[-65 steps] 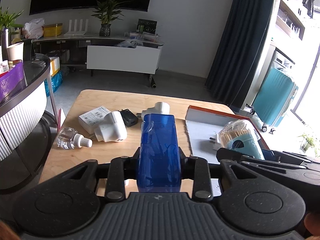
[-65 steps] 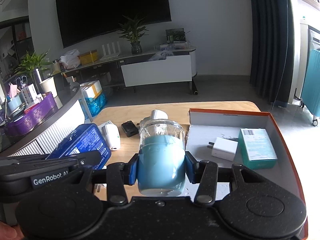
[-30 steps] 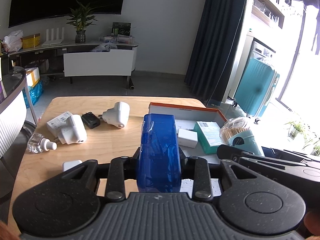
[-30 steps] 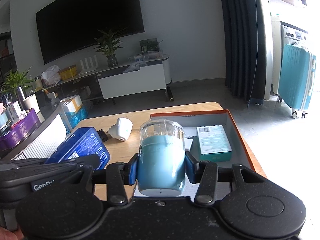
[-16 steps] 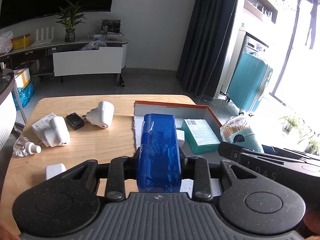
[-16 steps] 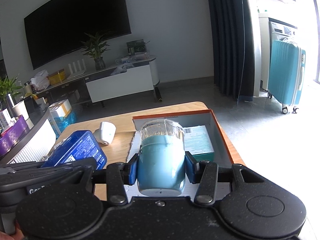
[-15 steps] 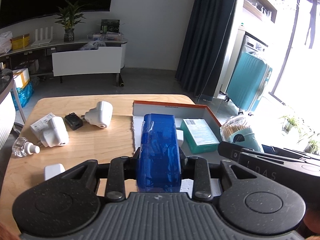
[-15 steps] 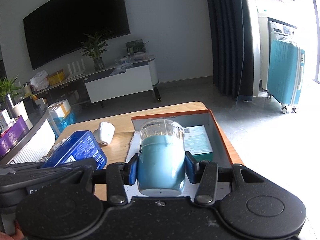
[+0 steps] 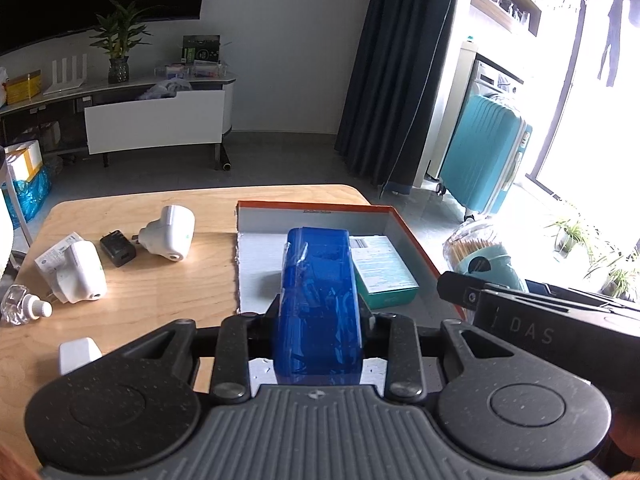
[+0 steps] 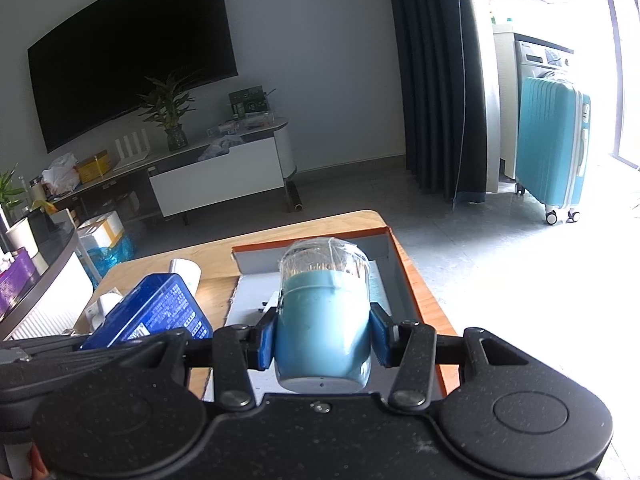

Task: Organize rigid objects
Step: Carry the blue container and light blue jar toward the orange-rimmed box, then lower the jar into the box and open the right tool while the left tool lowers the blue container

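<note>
So, left gripper (image 9: pixel 318 312) pinching blue box (image 9: pixel 318 300), centre of frame, above orange-rimmed tray (image 9: pixel 396 216). Right gripper (image 10: pixel 323 336) clamped on toothpick jar (image 10: pixel 323 320), mid-frame too, over same tray. White plugs (image 9: pixel 170 234) left on table (image 9: pixel 160 280).

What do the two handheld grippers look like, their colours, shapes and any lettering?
Both are speckled black plastic with round side discs and silver pivot bolts. The left gripper has a ribbed grey centre plate; the right gripper has blue finger pads and pale "DAS" lettering on its side.

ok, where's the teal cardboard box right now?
Left wrist view: teal cardboard box lies flat inside the orange-rimmed tray, against its right wall, just right of the gripped blue plastic case.
</note>
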`<state>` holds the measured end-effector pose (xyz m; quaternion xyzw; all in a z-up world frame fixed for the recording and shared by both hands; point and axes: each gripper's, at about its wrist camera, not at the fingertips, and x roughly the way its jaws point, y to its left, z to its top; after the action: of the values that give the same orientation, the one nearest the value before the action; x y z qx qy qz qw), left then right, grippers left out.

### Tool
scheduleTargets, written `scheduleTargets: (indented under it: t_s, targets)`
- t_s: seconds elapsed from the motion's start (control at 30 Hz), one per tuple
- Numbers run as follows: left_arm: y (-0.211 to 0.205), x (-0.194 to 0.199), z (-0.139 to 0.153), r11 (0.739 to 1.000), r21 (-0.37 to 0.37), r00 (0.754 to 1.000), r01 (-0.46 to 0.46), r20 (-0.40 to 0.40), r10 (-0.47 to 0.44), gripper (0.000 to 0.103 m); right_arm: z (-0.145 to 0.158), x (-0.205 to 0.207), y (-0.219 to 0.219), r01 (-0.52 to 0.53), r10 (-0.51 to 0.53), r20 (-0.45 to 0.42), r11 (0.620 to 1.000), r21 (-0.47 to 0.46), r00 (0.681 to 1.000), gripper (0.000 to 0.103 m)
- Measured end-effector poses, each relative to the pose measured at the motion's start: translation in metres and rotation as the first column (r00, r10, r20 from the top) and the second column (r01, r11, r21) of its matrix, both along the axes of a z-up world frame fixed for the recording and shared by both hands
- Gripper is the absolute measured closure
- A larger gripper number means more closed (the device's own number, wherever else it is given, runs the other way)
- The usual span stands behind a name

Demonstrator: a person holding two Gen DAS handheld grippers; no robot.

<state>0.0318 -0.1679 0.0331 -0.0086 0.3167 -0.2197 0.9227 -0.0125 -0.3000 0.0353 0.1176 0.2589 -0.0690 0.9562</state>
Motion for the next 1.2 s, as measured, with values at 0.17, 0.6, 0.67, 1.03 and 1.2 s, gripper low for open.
scheduleTargets:
  t_s: [0.17,0.6,0.67,1.03,1.2]
  targets:
    - [-0.007,0.005,0.000,1.000,0.003,1.000,0.016,-0.003,-0.016,0.070,0.000,0.005,-0.008,0.017,-0.017,-0.002,1.000,0.004,1.000,0.046]
    - [-0.020,0.018,-0.002,0.999,0.010,0.999,0.034,-0.013,-0.034,0.070,0.000,0.015,-0.022,0.035,-0.035,-0.004,0.999,0.004,0.999,0.046]
    - [-0.021,0.020,-0.002,0.999,0.009,0.999,0.035,-0.017,-0.035,0.070,0.000,0.017,-0.023,0.035,-0.035,-0.005,0.999,0.004,0.999,0.046]
    - [-0.029,0.029,-0.004,0.999,0.015,0.999,0.042,-0.031,-0.042,0.070,-0.002,0.027,-0.033,0.039,-0.039,-0.014,0.999,0.005,0.999,0.046]
    - [-0.032,0.032,-0.005,0.999,0.018,0.998,0.050,-0.033,-0.049,0.070,-0.002,0.032,-0.033,0.042,-0.042,-0.017,0.999,0.006,0.999,0.046]
